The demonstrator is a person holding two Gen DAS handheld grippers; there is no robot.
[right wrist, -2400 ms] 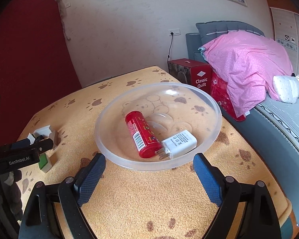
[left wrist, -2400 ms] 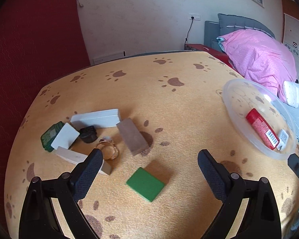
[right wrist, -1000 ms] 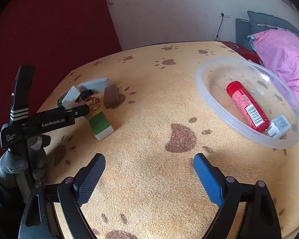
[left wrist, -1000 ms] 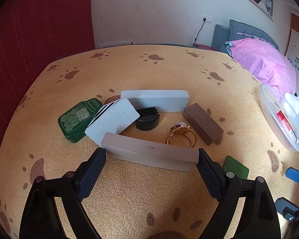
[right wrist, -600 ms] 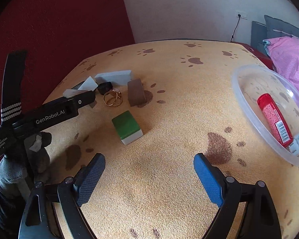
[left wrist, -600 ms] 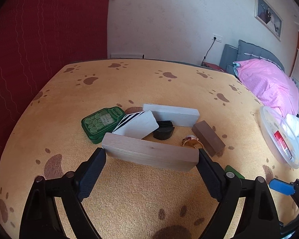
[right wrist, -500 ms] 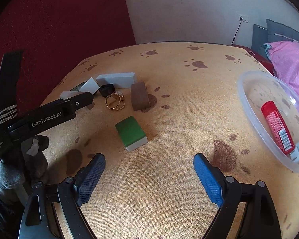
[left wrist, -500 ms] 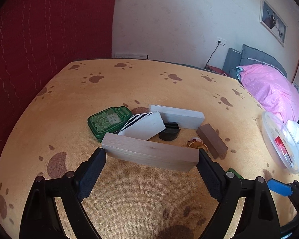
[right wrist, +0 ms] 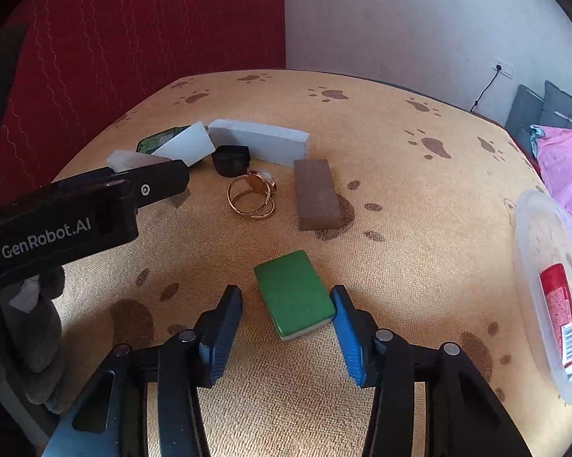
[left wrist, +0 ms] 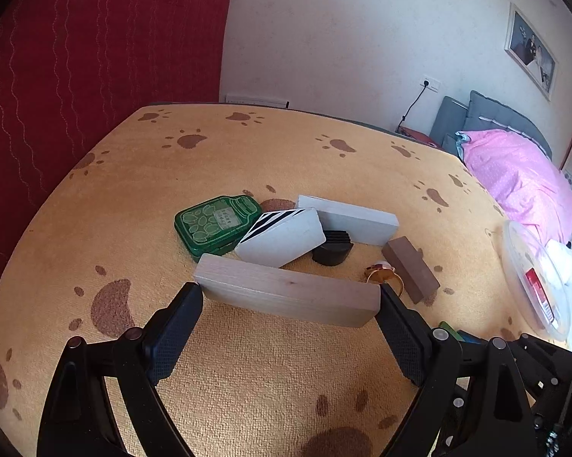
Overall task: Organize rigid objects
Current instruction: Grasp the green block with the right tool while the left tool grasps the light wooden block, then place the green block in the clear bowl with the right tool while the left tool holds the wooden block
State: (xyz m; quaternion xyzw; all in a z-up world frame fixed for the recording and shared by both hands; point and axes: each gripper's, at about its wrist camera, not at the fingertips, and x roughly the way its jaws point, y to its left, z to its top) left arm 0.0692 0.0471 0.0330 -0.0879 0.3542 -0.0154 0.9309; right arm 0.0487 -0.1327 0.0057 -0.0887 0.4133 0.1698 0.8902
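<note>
Left gripper (left wrist: 287, 314) clamps a long pale plank (left wrist: 286, 291) end to end, one finger on each short end, raised over the cloth (left wrist: 247, 361) (paw-print pattern, orange). Right gripper (right wrist: 287, 327) straddles a green block (right wrist: 293, 294): its right blue finger touches the block's side, a gap shows at the left finger, so the jaws stand partly open.

Beyond the plank lies the pile:
- grey slab (left wrist: 352, 219), farthest back;
- white card box (left wrist: 282, 237), tilted against a green tin (left wrist: 213, 224);
- brown block (right wrist: 316, 194), beside the slab;
- gold rings (right wrist: 251, 196), just left of the brown block;
- black cap (right wrist: 230, 160), between box and slab.

At far right sits a clear bowl (right wrist: 529, 266) holding a red tube (right wrist: 558, 312).
</note>
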